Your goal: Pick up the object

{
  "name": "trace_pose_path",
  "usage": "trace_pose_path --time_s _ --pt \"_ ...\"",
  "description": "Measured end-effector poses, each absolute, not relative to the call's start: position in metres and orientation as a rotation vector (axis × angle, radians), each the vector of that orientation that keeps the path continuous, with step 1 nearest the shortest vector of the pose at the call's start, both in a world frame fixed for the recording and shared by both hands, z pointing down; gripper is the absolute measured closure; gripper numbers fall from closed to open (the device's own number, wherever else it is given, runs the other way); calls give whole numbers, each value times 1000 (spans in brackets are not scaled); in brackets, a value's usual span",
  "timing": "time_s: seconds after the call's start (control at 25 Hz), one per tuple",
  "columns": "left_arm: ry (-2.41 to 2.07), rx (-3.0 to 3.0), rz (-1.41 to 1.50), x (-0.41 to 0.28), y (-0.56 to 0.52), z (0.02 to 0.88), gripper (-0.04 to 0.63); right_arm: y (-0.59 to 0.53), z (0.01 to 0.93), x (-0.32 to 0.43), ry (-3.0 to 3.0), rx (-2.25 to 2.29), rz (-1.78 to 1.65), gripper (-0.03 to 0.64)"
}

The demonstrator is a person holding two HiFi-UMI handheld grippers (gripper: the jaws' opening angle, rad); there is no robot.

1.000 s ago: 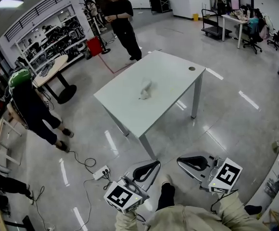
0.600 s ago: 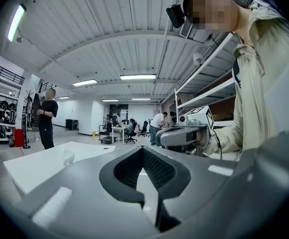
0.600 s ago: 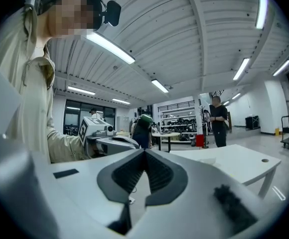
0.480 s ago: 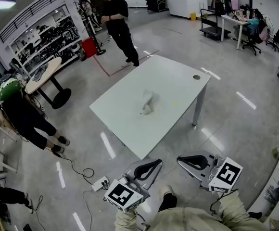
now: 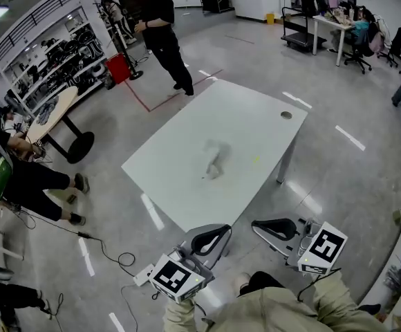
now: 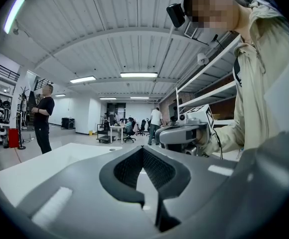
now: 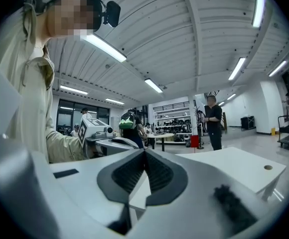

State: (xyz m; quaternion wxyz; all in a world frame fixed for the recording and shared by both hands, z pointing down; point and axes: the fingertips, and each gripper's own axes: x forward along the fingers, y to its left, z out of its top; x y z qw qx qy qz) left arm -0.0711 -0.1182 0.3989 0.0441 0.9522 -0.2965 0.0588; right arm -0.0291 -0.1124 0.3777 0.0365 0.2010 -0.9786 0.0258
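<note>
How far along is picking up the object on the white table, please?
Nothing is done yet: the pale object lies on the table, untouched. In hand: both the left tongs and right tongs are shut, empty, short of the table's near corner. Left: reach, open, grasp, lift.

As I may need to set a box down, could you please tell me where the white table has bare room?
The table is mostly bare: a wide patch between the pale object and the near corner, another from the object to the cable hole at the far right. Only the middle, around the object, is taken.
</note>
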Motion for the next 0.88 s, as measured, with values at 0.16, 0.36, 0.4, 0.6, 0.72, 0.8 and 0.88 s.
trace_pose_path --time_s 0.16,0.36,0.4,0.6,0.72,0.8,0.88 --pt "-871 2934 180 -76 -136 408 589 -133 383 -38 -2991 613 108 615" --pt "-874 2929 177 -81 -172 419 589 -169 392 -43 -2982 599 133 615" --pt "-884 2908 177 -81 -182 420 589 -179 394 -43 -2979 596 140 615" --pt "-898 2884 188 -82 -234 426 589 -235 399 -46 -2958 566 170 615" --pt "-950 2836 205 -89 -269 433 589 -267 405 -51 -2938 563 184 615" --pt "-974 2821 209 -91 -290 442 589 -287 415 -54 -2918 563 192 615" --pt "-991 2808 235 -94 -310 454 589 -305 427 -56 -2901 561 214 615"
